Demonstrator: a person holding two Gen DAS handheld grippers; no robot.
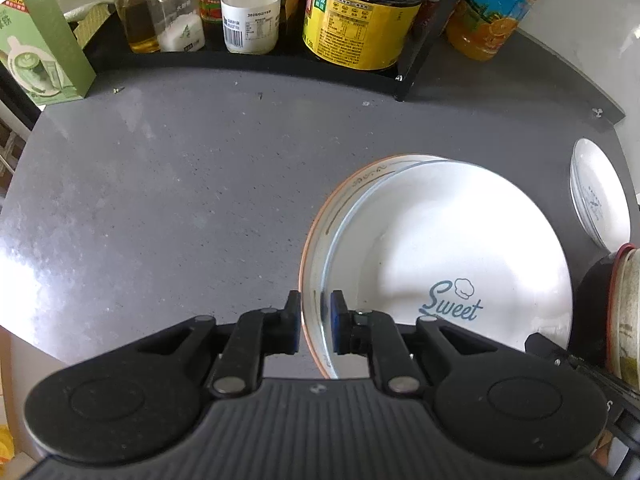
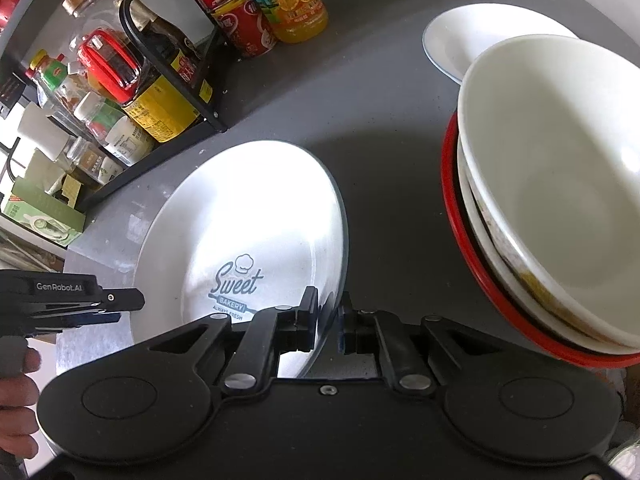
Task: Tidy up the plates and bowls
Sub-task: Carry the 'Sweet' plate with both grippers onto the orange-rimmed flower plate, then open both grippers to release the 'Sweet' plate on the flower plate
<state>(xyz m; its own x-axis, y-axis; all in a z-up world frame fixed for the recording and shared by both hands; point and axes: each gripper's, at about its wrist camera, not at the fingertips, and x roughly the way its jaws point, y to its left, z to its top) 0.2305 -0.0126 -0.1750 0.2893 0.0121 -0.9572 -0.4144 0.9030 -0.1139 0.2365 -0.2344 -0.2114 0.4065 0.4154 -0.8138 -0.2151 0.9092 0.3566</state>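
Grey countertop (image 1: 160,200) carries the slick, breakable Sweet plate (image 1: 460,248); my right gripper (image 2: 329,320) clamps its thin rim, my left gripper (image 1: 316,322) straddles the opposite edge, jaws slightly parted.

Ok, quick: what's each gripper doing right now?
Left gripper: jaws straddle the plate rim; whether they press on it cannot be told.
Right gripper: closed on the plate's opposite rim.
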